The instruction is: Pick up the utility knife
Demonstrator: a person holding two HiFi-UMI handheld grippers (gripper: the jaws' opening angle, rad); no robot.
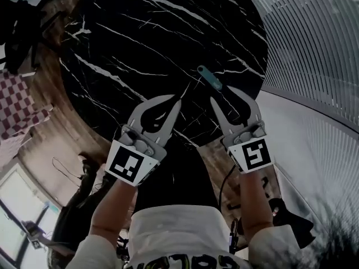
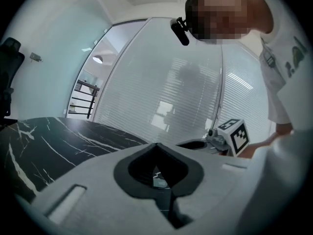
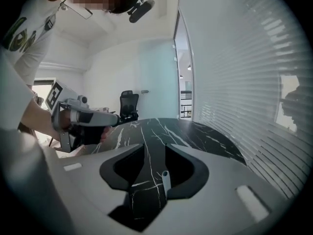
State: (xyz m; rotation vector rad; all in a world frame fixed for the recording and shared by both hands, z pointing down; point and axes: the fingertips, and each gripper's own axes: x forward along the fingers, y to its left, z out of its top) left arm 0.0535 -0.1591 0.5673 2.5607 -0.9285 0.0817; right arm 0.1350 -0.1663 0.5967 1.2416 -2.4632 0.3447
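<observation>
A slim teal utility knife (image 1: 210, 78) lies on the round black marble table (image 1: 140, 49) near its front right edge. My right gripper (image 1: 223, 94) hovers just short of it, open, its fingertips on either side of the knife's near end. In the right gripper view the knife (image 3: 166, 181) shows through the gap between the jaws, lying on the marble and untouched. My left gripper (image 1: 178, 100) is beside it to the left, shut with its tips together and empty. The left gripper view shows the jaws meeting over the table (image 2: 49, 141).
The table's rim curves just below both grippers. A wall of slatted blinds (image 1: 314, 43) runs along the right. A checkered cloth (image 1: 17, 105) lies on the wooden floor at the left, and an office chair (image 3: 128, 104) stands beyond the table.
</observation>
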